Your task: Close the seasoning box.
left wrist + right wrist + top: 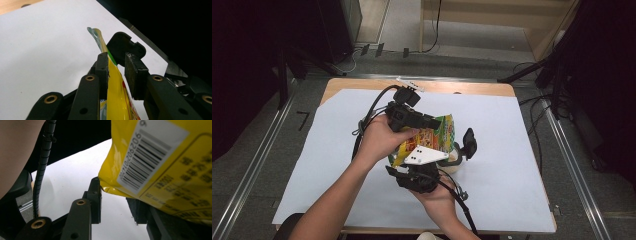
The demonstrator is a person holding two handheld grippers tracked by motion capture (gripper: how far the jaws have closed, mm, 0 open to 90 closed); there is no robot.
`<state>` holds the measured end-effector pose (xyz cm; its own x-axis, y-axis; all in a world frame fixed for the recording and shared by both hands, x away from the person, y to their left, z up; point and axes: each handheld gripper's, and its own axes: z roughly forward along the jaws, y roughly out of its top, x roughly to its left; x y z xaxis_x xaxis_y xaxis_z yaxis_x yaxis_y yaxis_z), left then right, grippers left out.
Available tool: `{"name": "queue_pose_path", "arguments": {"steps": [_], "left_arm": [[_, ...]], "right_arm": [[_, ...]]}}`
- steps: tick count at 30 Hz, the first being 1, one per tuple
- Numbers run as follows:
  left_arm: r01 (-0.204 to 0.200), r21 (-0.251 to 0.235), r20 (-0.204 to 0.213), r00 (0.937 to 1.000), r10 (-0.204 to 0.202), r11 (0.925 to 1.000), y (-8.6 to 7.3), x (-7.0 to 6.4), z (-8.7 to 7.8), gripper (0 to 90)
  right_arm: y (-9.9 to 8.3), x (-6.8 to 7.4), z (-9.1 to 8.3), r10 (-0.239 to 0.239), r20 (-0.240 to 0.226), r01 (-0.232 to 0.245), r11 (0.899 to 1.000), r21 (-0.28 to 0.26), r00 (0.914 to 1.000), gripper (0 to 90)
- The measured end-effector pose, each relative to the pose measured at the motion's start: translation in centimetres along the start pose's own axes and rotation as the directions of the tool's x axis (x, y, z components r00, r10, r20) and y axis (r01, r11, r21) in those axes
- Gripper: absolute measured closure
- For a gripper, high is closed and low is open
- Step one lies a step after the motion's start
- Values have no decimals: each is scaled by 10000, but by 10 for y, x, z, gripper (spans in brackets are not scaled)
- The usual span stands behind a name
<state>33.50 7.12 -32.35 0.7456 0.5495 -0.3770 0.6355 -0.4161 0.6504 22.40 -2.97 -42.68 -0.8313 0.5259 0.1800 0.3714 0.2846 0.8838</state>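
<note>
Gleaming yellow, barcoded snack bag [160, 162] – pinched by left tool [116, 72]; right tool [117, 202] parted beneath.

Both grippers crowd the middle around the yellow snack bag [432, 140], left gripper [434, 122] and right gripper [457, 150] boxing each other in. White sheet [337, 130] lies open left, right and far; table [462, 88] edge bare.
</note>
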Motion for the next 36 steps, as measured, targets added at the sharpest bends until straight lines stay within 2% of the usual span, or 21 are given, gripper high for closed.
{"name": "queue_pose_path", "arguments": {"steps": [12, 18, 23, 36], "left_arm": [[130, 308, 85, 9999, -133, 9994, 9, 6, 7, 744], [94, 164, 40, 9999, -94, 9998, 11, 8, 7, 745], [100, 214, 59, 9999, -102, 9997, 7, 9, 9, 749], [-64, 112, 67, 10000, 64, 9999, 3, 5, 6, 754]], "right_arm": [[4, -7, 1, 181, 43, -182, 9995, 262, 9998, 666], [7, -10, 6, 289, 96, -291, 9993, 220, 9995, 648], [3, -9, 8, 260, 99, -263, 9993, 282, 9996, 636], [0, -5, 8, -98, 224, 95, 9999, 120, 9997, 695]]}}
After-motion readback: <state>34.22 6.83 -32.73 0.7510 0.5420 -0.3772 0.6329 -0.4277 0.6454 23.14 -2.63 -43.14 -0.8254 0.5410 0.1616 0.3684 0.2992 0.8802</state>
